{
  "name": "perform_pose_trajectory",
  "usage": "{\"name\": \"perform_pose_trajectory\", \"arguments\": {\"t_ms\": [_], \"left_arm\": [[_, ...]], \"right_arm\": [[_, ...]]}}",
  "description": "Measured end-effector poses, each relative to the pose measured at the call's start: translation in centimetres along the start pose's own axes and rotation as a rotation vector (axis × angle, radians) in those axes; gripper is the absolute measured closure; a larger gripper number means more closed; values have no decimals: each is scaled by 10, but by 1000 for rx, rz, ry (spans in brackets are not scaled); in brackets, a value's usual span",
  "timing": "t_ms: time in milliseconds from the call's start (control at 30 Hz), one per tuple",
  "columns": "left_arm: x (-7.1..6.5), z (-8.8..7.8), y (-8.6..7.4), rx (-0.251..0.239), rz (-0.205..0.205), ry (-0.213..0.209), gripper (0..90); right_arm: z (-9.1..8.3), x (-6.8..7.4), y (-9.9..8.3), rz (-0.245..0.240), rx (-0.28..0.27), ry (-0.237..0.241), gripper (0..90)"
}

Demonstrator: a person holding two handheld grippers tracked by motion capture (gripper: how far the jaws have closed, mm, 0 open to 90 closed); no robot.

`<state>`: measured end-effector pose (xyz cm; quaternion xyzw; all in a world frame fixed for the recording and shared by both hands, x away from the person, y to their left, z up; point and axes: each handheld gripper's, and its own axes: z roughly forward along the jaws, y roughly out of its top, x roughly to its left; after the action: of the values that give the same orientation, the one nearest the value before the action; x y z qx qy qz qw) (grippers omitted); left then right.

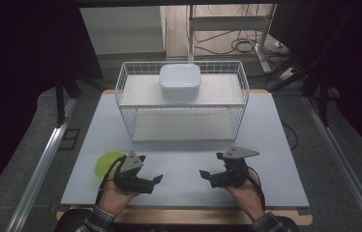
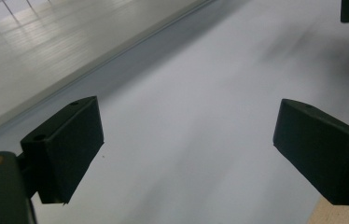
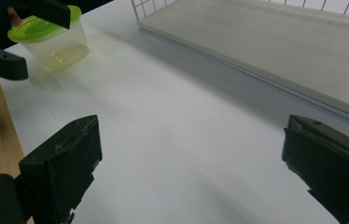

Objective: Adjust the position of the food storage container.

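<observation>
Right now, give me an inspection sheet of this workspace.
Surface: white table top, bare between the two grippers; wooden edge along the near side.
Job's things: clear container with green lid at the near left, upright and closed, behind the left hand.
Clutter: white wire rack with two shelves at the far middle; white square lidded box on its top shelf.
Grippers: left hand-held gripper open, nothing between its jaws; right hand-held gripper open, nothing between its jaws; tips face each other, apart.
Cables: one trails from each gripper; loose cables on the floor behind the table.
Surroundings: dark curtains at both sides, metal rails along the floor.
</observation>
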<state>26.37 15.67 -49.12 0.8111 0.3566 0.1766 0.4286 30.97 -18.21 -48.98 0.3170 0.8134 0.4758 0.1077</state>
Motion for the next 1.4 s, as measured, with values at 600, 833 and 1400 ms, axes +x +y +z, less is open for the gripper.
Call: {"name": "perform_pose_trajectory", "arguments": {"t_ms": [600, 833, 1400], "left_arm": [[39, -29, -1, -50, -79, 137, 376], [65, -49, -12, -72, -163, 213, 657], [101, -84, -56, -26, -294, 348, 898]], "right_arm": [[5, -1, -3, -11, 21, 2, 56], [6, 0, -3, -16, 32, -5, 65], [7, 1, -3, -17, 50, -11, 75]]}}
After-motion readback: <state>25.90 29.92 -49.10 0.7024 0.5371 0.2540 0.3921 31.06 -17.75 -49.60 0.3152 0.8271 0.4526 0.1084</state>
